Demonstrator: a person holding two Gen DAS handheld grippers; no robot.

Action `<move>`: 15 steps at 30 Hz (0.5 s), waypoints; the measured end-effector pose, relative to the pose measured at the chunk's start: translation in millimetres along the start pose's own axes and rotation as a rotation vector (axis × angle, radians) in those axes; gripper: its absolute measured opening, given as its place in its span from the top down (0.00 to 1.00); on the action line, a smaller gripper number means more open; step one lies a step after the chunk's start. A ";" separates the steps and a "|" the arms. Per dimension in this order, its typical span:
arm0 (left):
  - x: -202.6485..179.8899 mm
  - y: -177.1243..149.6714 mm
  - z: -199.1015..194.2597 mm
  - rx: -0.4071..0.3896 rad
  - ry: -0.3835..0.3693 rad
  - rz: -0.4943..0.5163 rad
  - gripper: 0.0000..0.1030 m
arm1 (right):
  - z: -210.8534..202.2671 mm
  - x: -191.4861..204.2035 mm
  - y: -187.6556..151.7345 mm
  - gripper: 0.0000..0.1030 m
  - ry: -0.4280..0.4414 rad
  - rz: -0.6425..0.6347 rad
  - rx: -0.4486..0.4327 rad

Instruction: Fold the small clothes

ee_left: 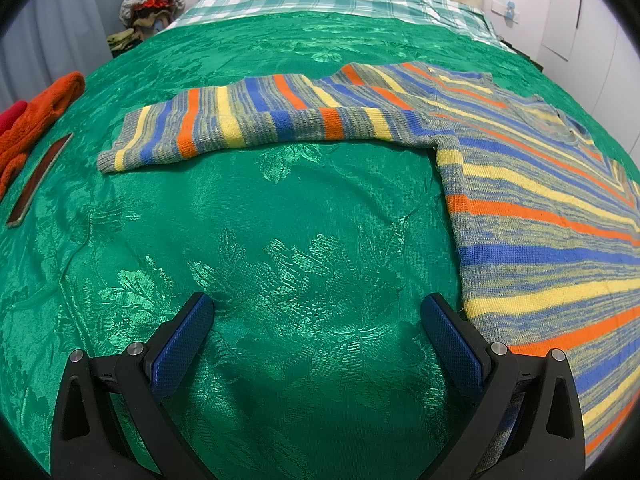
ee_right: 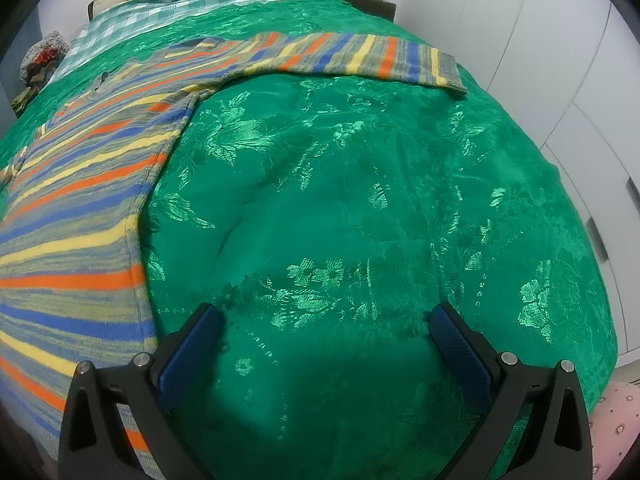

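Spread flat across the green bedspread (ee_left: 280, 220), the striped sweater (ee_left: 540, 208) is flanked by left hand-held gripper (ee_left: 318, 330) and right hand-held gripper (ee_right: 326, 334), both held wide apart, empty, for sleeve folding.

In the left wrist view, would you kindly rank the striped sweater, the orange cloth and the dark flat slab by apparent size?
1. Striped sweater, clearly largest.
2. Orange cloth, partly cut off by the edge.
3. Dark flat slab, smallest.

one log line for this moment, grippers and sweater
left gripper open, empty | right gripper open, empty | striped sweater flat on green bedspread, both sleeves spread out | fold not begun
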State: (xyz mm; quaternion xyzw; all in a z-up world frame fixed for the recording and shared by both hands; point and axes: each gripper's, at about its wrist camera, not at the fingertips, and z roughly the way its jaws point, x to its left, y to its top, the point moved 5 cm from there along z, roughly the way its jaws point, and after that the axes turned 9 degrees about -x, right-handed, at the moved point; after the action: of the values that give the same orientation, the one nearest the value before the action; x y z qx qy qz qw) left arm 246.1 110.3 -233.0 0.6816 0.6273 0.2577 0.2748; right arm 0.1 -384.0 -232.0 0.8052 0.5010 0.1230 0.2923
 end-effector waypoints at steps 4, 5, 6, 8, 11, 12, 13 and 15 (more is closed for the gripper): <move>-0.4 -0.2 0.1 -0.001 0.000 -0.001 0.00 | 0.0 0.2 0.8 0.00 -0.003 0.003 0.005; -0.4 -0.1 0.1 -0.001 0.000 -0.001 0.00 | 0.7 0.2 1.4 0.00 -0.003 0.004 0.006; -0.2 0.0 -0.1 -0.002 0.000 -0.001 0.00 | 0.8 0.4 1.2 0.00 -0.004 0.004 0.006; -0.3 -0.1 0.2 -0.001 0.000 0.000 0.00 | 1.1 0.3 1.5 0.00 -0.001 0.002 0.006; -0.2 0.0 0.1 0.000 0.000 0.000 0.00 | 0.9 0.2 1.2 0.00 0.001 0.000 0.002; -0.4 -0.1 0.2 0.000 0.000 0.000 0.00 | 0.8 0.3 0.9 0.00 0.001 0.000 0.000; -0.4 -0.1 0.2 0.000 0.000 -0.001 0.00 | 0.6 0.3 0.7 0.00 0.001 0.000 -0.001; -0.4 -0.1 0.0 0.000 0.001 -0.001 0.00 | 0.1 0.5 -0.2 0.00 0.001 -0.003 -0.006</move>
State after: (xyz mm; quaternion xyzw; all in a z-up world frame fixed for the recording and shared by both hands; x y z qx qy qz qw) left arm 246.1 109.9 -233.0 0.6813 0.6275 0.2579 0.2748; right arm 0.3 -383.4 -232.3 0.8037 0.5019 0.1244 0.2944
